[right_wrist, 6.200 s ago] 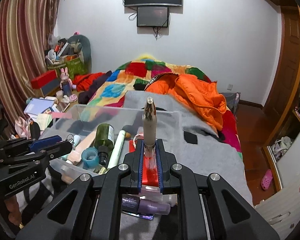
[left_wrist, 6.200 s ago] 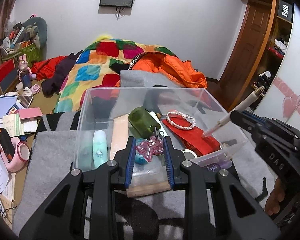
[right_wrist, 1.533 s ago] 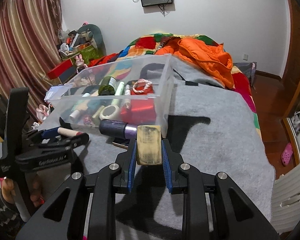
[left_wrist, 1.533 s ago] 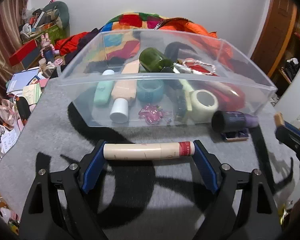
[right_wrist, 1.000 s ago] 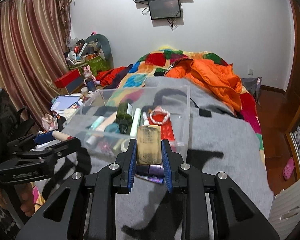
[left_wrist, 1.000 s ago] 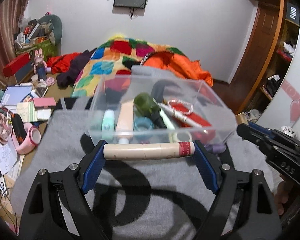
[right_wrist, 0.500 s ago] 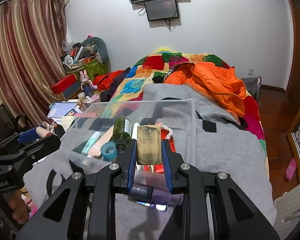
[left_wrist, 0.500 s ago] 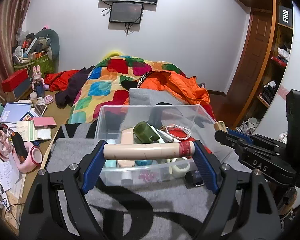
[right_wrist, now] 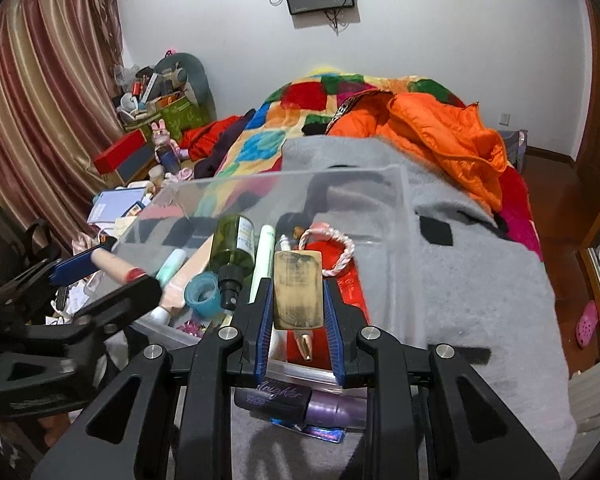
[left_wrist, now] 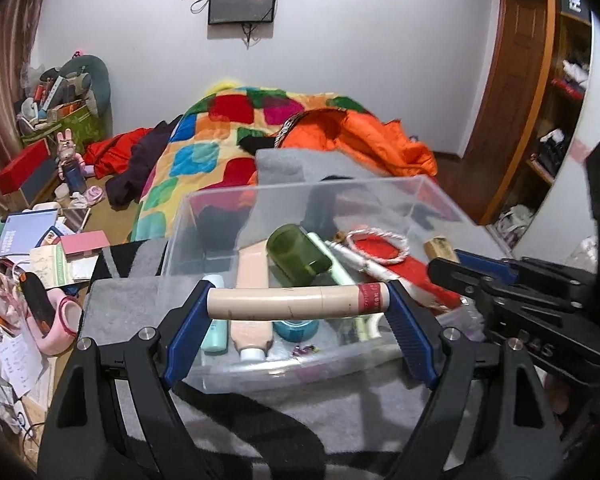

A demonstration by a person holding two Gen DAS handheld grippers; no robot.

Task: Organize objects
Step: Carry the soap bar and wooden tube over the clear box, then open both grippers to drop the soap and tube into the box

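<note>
Both grippers hold items above a clear plastic bin (left_wrist: 400, 188) of toiletries standing on a grey blanket (right_wrist: 480, 280).

The left gripper (left_wrist: 298, 302) is clamped endwise on a beige tube with a red band (left_wrist: 296, 302), held crosswise over the bin's near edge. The right gripper (right_wrist: 298, 300) is closed on a flat gold-coloured block (right_wrist: 298, 290), over the bin's near right corner. Inside the bin lie a dark green bottle (left_wrist: 298, 254), a peach tube with a white cap (left_wrist: 252, 300), a mint tube (left_wrist: 216, 332), a teal tape roll (right_wrist: 202, 294), a pale green stick (right_wrist: 264, 256), a red pouch (left_wrist: 404, 268) with a rope bracelet (left_wrist: 376, 242) resting on it, and a pen. A purple bottle (right_wrist: 300, 402) lies on the blanket just outside the bin's near wall.
</note>
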